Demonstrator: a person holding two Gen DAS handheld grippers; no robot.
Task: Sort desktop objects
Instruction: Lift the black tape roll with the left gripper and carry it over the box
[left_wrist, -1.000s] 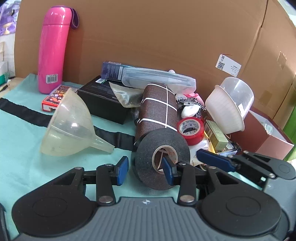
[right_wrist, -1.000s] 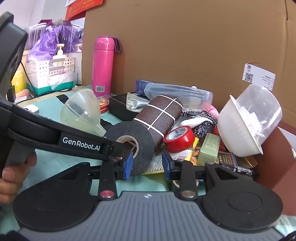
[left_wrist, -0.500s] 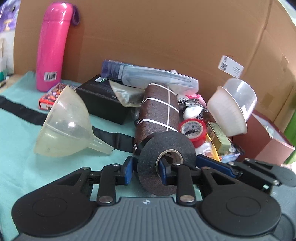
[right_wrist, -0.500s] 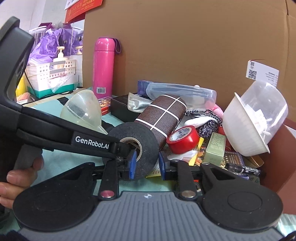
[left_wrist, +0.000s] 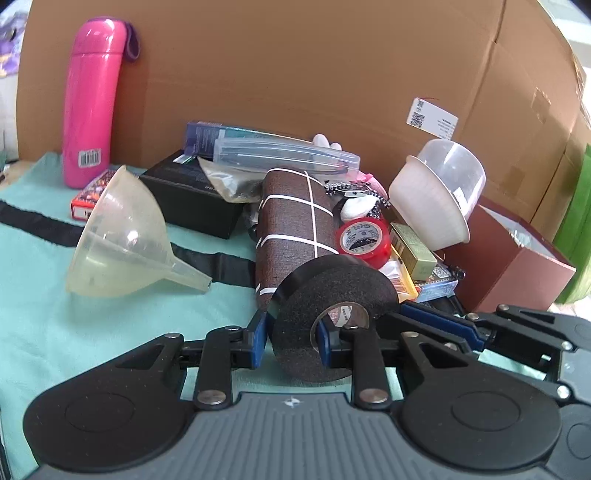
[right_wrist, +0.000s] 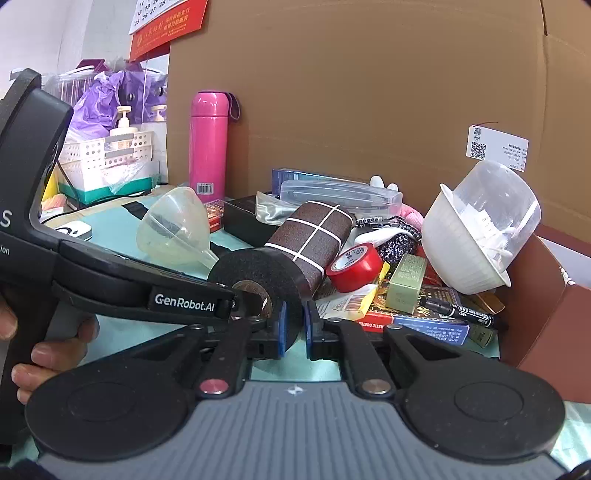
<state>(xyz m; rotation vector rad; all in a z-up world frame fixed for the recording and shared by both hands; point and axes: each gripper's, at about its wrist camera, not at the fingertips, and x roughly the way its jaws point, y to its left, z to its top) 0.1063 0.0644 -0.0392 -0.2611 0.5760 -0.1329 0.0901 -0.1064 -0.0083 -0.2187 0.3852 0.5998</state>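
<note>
Your left tool (left_wrist: 291, 341) grips the black tape roll (left_wrist: 332, 321) at lower center, one finger through its core; your right tool (right_wrist: 293, 325) pinches the same roll's wall.

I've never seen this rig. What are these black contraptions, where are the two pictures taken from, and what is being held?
They are hand-held two-finger grippers, no robot arm; a person's hand grips one handle. Each picture comes from a fisheye camera on one gripper, looking along its fingers. The left gripper pinches the wall of the black roll of cloth tape, one finger inside its core. The right gripper straddles the same roll's edge; whether it grips is unclear. On the teal cloth lie a clear plastic funnel, a red tape roll and a pink flask.
</note>
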